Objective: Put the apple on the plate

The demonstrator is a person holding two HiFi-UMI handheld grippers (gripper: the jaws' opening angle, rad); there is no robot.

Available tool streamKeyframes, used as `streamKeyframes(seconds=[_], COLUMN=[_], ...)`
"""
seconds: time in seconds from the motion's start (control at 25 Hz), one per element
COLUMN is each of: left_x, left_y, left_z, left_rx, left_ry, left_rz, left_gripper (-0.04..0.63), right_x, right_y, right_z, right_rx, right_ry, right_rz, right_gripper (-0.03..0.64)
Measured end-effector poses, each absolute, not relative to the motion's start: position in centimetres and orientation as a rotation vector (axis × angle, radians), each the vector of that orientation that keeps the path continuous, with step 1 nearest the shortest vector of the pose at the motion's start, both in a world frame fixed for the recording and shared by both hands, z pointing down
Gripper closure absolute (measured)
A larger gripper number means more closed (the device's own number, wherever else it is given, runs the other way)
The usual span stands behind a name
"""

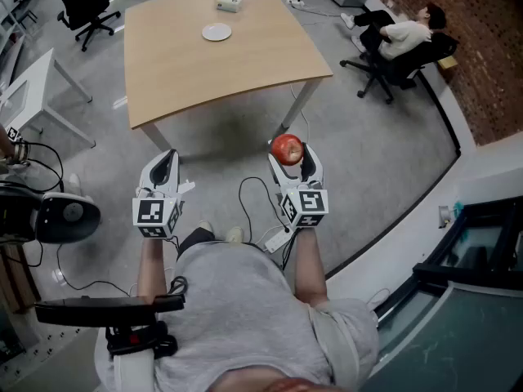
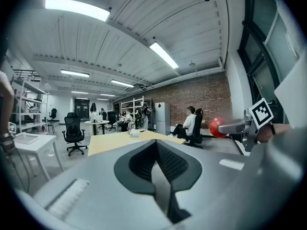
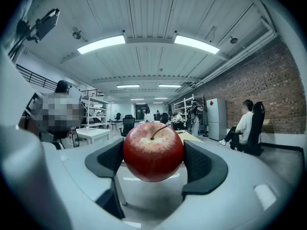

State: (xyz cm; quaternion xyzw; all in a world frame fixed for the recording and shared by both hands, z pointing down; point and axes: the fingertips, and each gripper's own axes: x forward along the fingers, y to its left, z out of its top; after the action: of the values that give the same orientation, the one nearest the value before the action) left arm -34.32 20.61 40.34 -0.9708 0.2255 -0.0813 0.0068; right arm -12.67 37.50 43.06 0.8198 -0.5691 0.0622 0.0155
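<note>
Right tongs [image 1: 291,157] clamped on red apple [image 1: 287,148], stem up. White plate [image 1: 216,32] well ahead, slightly left, on far part of counter [image 1: 188,80]. Left tongs [image 1: 166,167] closed, empty.

The grey floor [image 1: 221,149] below the worktop [image 1: 204,68] in the frame lies open, crossed only by a thin cable [image 1: 240,198] at lower centre. The worktop's near half is bare wood. The plate [image 1: 216,32] at upper centre has free surface on every side, with a white box [image 1: 230,2] and small clutter beyond it at the far edge. An office chair [image 1: 82,6] at upper left, a white side table [image 1: 33,80] at left and a seated person [image 1: 400,37] at upper right all stand apart from the worktop.
</note>
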Motion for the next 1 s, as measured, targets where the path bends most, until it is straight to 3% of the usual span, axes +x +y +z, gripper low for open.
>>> streamKeyframes(seconds=[1.0], left_x=[-28.4], left_y=[22.4], left_z=[41.5], left_rx=[-3.059], left_ry=[0.607], left_rz=[-0.296], left_gripper=[0.577], right_x=[-8.6], right_y=[39.9], right_z=[44.5], right_rx=[2.583], right_ry=[-1.734], right_rz=[0.253], right_gripper=[0.225])
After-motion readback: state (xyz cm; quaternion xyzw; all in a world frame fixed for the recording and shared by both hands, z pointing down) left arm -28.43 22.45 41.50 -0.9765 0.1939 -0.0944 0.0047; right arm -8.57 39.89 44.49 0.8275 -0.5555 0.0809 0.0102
